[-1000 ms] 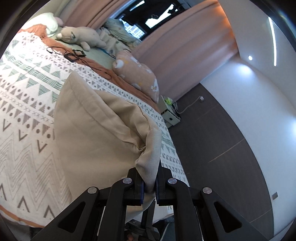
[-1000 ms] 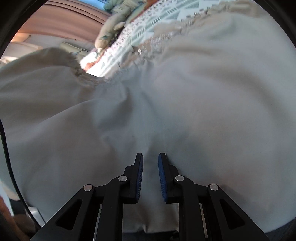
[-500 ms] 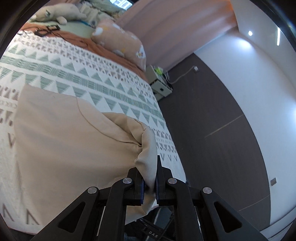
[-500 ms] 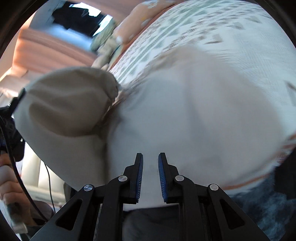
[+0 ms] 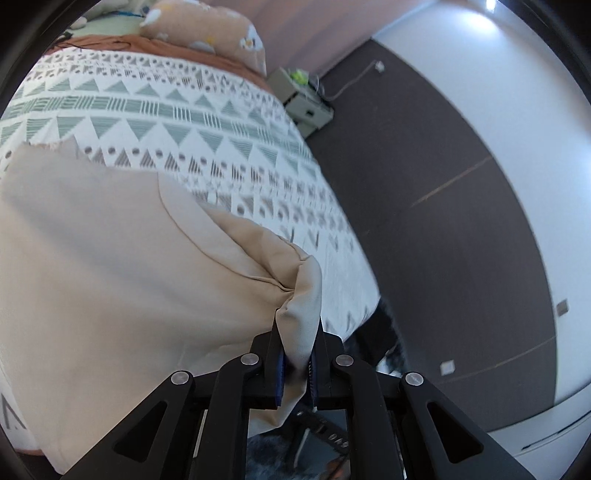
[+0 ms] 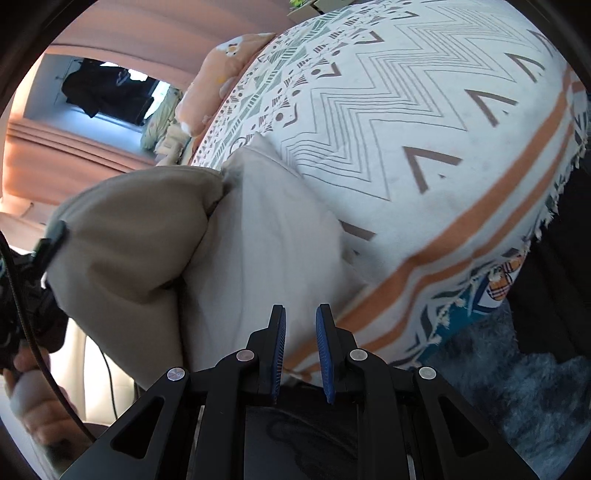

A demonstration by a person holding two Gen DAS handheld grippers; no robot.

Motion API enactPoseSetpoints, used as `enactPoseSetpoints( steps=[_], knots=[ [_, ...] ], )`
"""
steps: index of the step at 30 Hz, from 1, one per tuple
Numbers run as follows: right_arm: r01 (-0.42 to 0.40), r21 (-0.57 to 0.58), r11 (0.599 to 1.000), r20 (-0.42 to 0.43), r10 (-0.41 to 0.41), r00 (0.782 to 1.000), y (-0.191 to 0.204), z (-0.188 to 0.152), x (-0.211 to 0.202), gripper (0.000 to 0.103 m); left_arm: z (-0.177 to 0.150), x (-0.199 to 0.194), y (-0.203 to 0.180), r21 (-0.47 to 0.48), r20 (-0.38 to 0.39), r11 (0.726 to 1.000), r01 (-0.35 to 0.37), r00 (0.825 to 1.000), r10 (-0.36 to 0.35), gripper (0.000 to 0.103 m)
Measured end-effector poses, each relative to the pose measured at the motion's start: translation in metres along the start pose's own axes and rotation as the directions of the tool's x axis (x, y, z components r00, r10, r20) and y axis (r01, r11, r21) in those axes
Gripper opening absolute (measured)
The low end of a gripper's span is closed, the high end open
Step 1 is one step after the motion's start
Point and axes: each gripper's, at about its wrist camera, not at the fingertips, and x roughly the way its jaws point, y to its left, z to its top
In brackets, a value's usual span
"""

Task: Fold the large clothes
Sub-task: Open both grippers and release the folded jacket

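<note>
A large beige garment (image 5: 110, 258) lies spread on the patterned bedspread (image 5: 184, 122). My left gripper (image 5: 297, 332) pinches a bunched corner of it near the bed's edge; the jaws are opening slightly, but the cloth is still between the pads. In the right wrist view the garment (image 6: 258, 240) looks pale, with a raised fold (image 6: 129, 236) at the left. My right gripper (image 6: 300, 314) hovers over the garment's near edge, its blue pads apart with nothing between them.
A peach pillow (image 5: 207, 29) lies at the head of the bed, and a small nightstand (image 5: 306, 99) stands on dark floor (image 5: 424, 221). A blue-grey rug (image 6: 517, 387) lies beside the fringed bedspread edge (image 6: 546, 206). A person's hand (image 6: 29, 398) is at far left.
My left gripper has carried the garment corner across and lower, toward the bed's edge. My right gripper has drawn back off the garment, so the bedspread and rug now show.
</note>
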Motion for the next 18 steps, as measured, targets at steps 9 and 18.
enactPoseSetpoints(
  steps=[9,18],
  knots=[
    [-0.031,-0.067,0.997,-0.021,0.029,0.999,0.0,-0.009,-0.009,0.057,-0.018,-0.017,0.006,0.038,-0.001,0.999,0.035,0.999,-0.035,0.062],
    [-0.078,-0.102,0.992,-0.024,0.076,0.997,0.006,-0.006,-0.01,0.059,-0.021,-0.083,0.077,-0.077,0.111,0.99,-0.121,0.985,0.129,0.062]
  ],
)
